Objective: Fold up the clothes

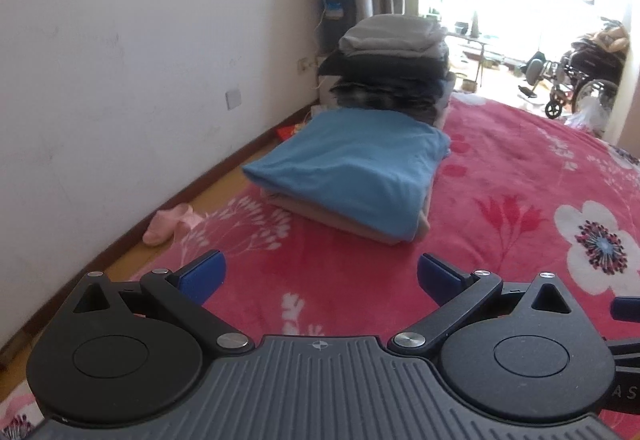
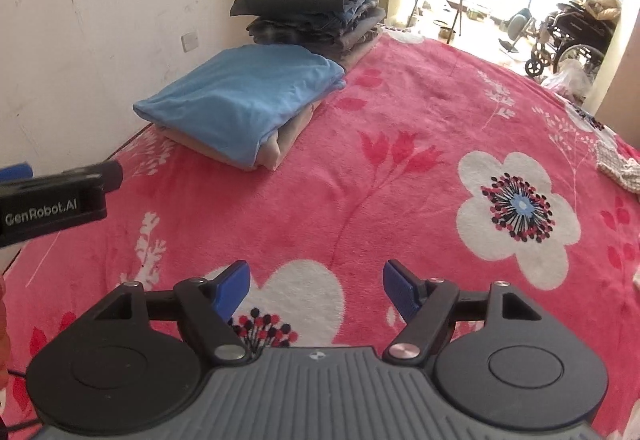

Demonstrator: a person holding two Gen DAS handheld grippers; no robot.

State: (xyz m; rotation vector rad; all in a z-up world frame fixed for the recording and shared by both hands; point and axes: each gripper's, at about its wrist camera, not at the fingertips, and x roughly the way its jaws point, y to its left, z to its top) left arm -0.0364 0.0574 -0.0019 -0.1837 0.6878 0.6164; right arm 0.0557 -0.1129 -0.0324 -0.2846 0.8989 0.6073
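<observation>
Clothes sit folded by the wall on a fuzzy pink floral blanket (image 2: 360,168): a soft blue shirt (image 2: 244,96) squared over a beige piece, with a taller stack (image 2: 312,8) of grey and dark layers behind it. Both the left gripper (image 1: 320,276) and right gripper (image 2: 316,282) hang wide apart with nothing between their ribbed blue pads.
</observation>
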